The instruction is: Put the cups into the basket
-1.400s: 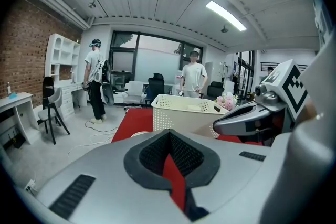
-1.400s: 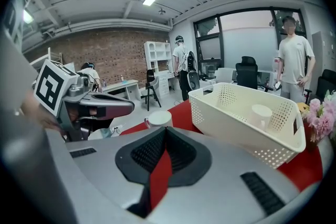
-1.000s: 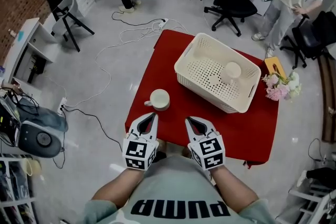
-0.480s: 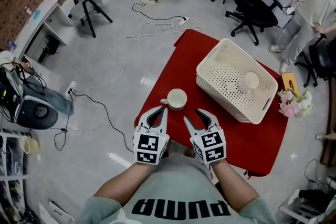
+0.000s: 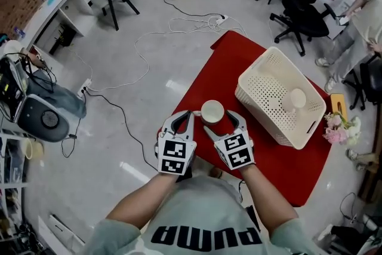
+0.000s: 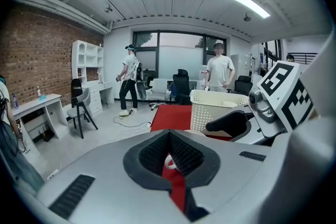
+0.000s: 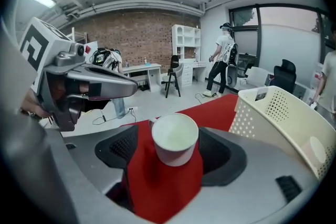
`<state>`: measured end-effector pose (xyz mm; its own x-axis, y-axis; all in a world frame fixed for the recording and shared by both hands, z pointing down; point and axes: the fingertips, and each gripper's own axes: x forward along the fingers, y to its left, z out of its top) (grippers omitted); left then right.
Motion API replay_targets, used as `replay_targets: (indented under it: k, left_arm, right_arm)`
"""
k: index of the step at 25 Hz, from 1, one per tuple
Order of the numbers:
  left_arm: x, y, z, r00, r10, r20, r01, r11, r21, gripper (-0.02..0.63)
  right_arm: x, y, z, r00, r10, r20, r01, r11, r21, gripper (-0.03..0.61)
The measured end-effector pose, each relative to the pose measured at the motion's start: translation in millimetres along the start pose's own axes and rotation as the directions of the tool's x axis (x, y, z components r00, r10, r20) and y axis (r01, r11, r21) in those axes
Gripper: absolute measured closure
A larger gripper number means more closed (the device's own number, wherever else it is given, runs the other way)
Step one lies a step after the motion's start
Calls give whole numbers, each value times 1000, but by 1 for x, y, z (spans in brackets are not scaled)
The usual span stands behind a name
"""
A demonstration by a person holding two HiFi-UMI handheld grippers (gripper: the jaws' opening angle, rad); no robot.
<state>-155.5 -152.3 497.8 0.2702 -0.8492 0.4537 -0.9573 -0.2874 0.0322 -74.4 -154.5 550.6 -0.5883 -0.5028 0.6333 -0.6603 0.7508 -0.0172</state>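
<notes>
Right gripper (image 5: 219, 122) is over the near edge of the red surface (image 5: 286, 158). Its fingers (image 7: 123, 147) are spread wide and have just been opening. The white cup (image 7: 175, 140) stands upright on the surface between them, with a gap on each side, so it's not clamped. The cup's mouth faces up and it looks empty. Left gripper (image 5: 181, 120) sits just beside the cup's left side, fingers together at the tips, nothing held. The cream perforated basket (image 5: 261, 77) is on the same surface, past the cup and to the right, clear of both grippers. A second white cup (image 5: 294, 98) is already inside the basket, lying on its floor.
</notes>
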Motion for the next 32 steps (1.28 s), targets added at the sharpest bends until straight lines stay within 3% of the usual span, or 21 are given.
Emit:
replay_targets:
  k: [6,18,26,32]
  left_arm:
    - [19,14,-11,999,12,-38,-12,1000,-5,611]
    - [43,33,-23,996,20,-88,-21,1000,-5,611]
    - [46,31,-25,996,14,-89,-13,1000,7,611]
    - [40,30,-15,997,5,-71,-4,1000,14,611]
  right_arm:
    - [26,-6,-4,998,12,-55,-13,1000,-25,197]
    - [59,-4,-21,986,57,-155,-70,994,-82,184]
    - [65,-8,-18,992,45,-119,-60,991,-119,184]
    - [49,-3,-8,995,51,-88,-59,994,-88,184]
